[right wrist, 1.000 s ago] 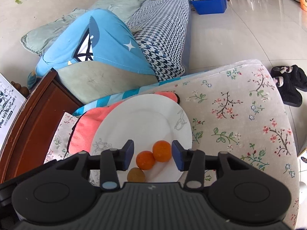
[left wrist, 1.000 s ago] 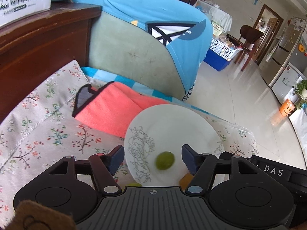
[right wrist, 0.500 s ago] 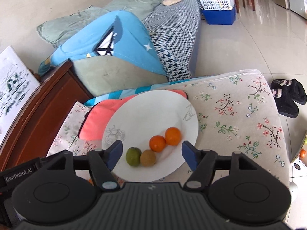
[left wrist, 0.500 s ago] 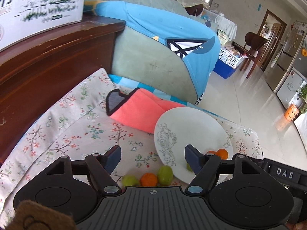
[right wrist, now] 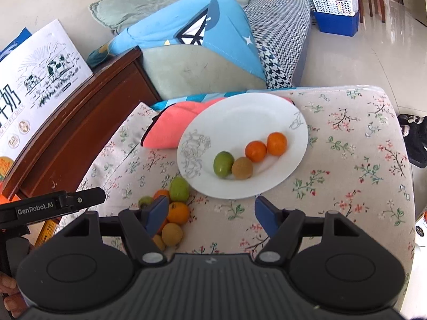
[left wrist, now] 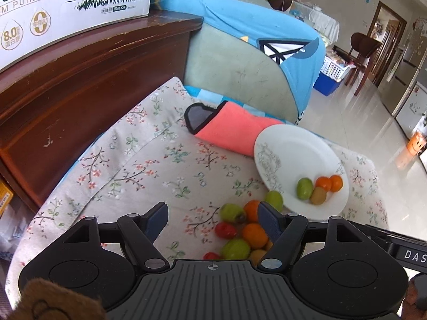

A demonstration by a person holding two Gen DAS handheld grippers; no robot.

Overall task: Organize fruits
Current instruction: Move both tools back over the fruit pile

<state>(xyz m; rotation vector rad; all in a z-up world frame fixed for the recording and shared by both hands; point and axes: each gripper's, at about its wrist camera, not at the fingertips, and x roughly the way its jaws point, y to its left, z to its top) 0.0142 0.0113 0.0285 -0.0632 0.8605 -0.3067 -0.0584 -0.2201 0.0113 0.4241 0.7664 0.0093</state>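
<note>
A white plate (left wrist: 293, 149) (right wrist: 248, 117) lies on the floral cloth. It holds a green fruit (right wrist: 223, 164), a brown kiwi (right wrist: 242, 168) and two oranges (right wrist: 267, 147). A loose pile of fruits (left wrist: 241, 229) (right wrist: 170, 213), green, orange, yellow and red, lies on the cloth beside the plate's near-left rim. My left gripper (left wrist: 212, 220) is open and empty, held above the pile. My right gripper (right wrist: 210, 214) is open and empty, held in front of the plate, with the pile by its left finger.
A coral towel (left wrist: 232, 130) lies under the plate's far edge. A dark wooden cabinet (left wrist: 80, 80) with a milk carton box (left wrist: 53, 8) stands on the left. A blue and green cushion (left wrist: 253, 53) sits behind. The table edge drops to tiled floor (left wrist: 373, 122) on the right.
Both grippers have pulled back and up from the plate. The green fruit now rests on the plate beside the kiwi. The loose fruit pile has come into view.
</note>
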